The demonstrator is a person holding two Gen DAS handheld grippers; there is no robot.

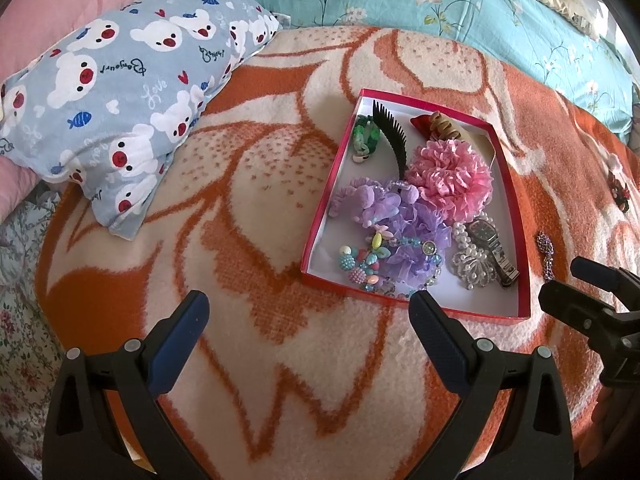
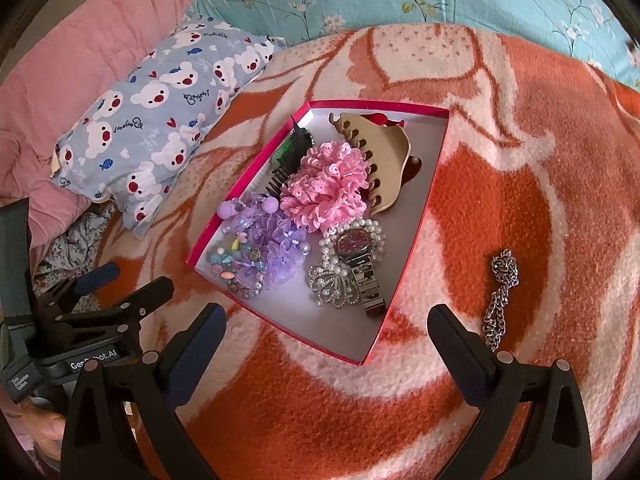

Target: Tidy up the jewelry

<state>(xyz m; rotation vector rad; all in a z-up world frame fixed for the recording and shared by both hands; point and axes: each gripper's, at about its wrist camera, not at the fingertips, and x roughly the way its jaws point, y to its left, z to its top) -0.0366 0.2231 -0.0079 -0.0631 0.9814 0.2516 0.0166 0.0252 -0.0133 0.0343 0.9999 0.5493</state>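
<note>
A red box (image 1: 524, 240) (image 2: 430, 200) lies on the orange and cream blanket. It holds a pink scrunchie (image 1: 450, 178) (image 2: 326, 186), a purple scrunchie (image 1: 404, 220) (image 2: 276, 236), a wristwatch (image 1: 494, 248) (image 2: 360, 256), pearl pieces, a beaded bracelet and hair clips. A silver chain (image 2: 500, 296) (image 1: 547, 254) lies on the blanket right of the box. My left gripper (image 1: 308, 312) is open and empty, near the box's front left corner. My right gripper (image 2: 326, 328) is open and empty over the box's near corner, with the chain just beyond its right finger.
A blue bear-print pillow (image 1: 124, 96) (image 2: 160, 116) lies left of the box. Pink and turquoise floral quilts line the back. A small dark red flower piece (image 1: 618, 192) lies on the blanket far right. The right gripper shows at the right edge of the left wrist view (image 1: 592, 296).
</note>
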